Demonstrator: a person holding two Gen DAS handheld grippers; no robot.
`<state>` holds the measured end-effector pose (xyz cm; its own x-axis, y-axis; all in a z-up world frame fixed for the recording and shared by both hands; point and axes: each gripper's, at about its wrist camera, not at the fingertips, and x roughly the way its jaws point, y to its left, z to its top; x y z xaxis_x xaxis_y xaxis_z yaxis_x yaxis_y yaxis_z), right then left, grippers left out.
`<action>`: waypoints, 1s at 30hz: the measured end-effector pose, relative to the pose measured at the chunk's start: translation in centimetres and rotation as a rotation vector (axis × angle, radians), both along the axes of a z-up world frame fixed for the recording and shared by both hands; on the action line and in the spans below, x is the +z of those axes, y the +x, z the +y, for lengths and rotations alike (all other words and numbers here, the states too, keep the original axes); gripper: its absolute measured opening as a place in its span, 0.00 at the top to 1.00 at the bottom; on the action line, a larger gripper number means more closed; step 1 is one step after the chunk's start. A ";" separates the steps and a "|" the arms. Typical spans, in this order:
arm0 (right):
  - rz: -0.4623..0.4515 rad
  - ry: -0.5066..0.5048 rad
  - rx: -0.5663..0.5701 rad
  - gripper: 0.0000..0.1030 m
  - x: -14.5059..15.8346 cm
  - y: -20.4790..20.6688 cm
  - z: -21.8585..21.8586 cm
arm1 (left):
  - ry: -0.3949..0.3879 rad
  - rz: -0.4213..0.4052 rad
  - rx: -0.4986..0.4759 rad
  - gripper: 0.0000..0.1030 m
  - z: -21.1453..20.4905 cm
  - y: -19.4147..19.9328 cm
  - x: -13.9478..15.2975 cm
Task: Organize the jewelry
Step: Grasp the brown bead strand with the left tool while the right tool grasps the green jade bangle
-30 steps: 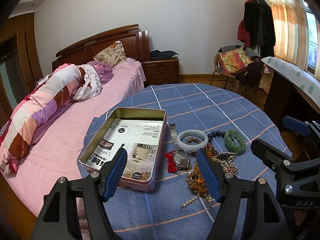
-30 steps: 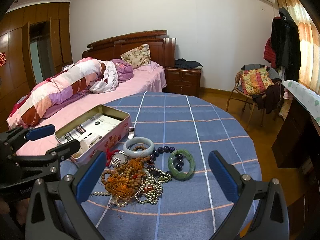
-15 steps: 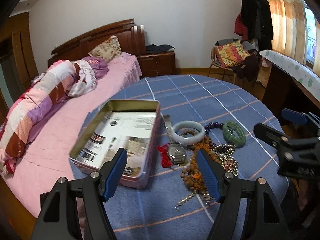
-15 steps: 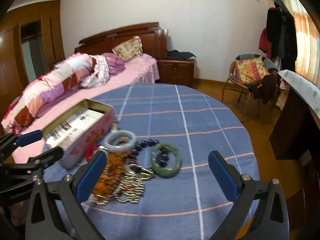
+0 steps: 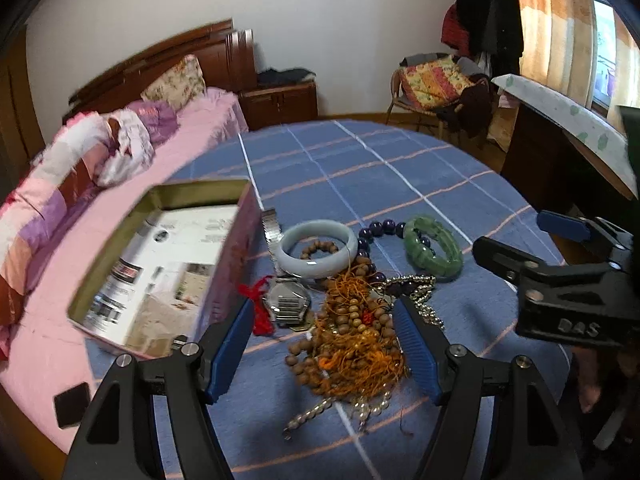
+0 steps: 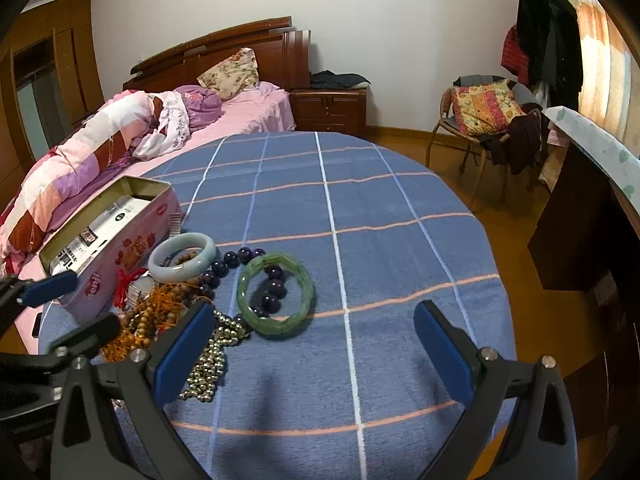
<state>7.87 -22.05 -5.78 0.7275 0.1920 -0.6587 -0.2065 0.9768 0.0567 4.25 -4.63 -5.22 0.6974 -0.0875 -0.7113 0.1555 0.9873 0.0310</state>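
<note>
Pink rectangular metal tin (image 5: 168, 264), lid off, printed paper lining its floor: stood at the left edge of the round blue-checked cloth-covered desk (image 6: 360, 216), beside the pink-sheeted bed (image 6: 256, 112).

Red knotted cord (image 5: 256, 304) and silver steel-band wristwatch (image 5: 286, 300): lay just beside the tin's right wall, the watch strap running back along it.

Pale grey-blue jade bangle (image 5: 318, 248): flat on the desk, a small ring of brown beads inside it.

Brown wooden prayer beads with orange tassel threads (image 5: 352, 336): heaped in front of the bangle, tangled with a strand of silver-gold metallic beads (image 6: 208, 360).

Dark purple round-bead bracelet (image 6: 256, 276): strung between the two bangles, part of it lying inside the green one.

Green faceted jade bangle (image 6: 276, 294): flat, rightmost of the pile.

Left claw (image 5: 324, 348): jaws wide, empty, hovering with the wooden beads between its blue pads (image 5: 416, 352).

Right claw (image 6: 316, 348): jaws wide, empty, above bare cloth just in front of the green bangle.
</note>
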 end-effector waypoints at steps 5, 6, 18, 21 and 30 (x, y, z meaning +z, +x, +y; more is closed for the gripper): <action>0.008 -0.010 0.003 0.02 -0.7 0.3 0.1 | -0.022 0.089 -0.015 0.55 -0.5 1.7 -1.9; 0.012 -0.008 0.003 0.04 -0.9 0.4 0.2 | -0.036 0.110 -0.023 0.63 -0.6 1.9 -2.3; 0.057 0.021 0.026 0.16 -1.7 1.3 0.1 | -0.055 -0.015 -0.071 0.96 -0.4 1.4 0.6; 0.065 0.037 0.043 0.19 -1.4 1.8 0.3 | -0.087 -0.052 -0.059 0.96 0.5 1.6 2.3; 0.076 0.035 0.127 0.44 -1.4 2.6 2.5 | -0.175 -0.173 -0.024 0.96 3.2 1.3 7.6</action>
<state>10.52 -19.50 -7.18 0.6446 0.3029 -0.7019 -0.3220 0.9403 0.1102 5.59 -1.44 2.34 0.8036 -0.2167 -0.5543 0.1860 0.9761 -0.1120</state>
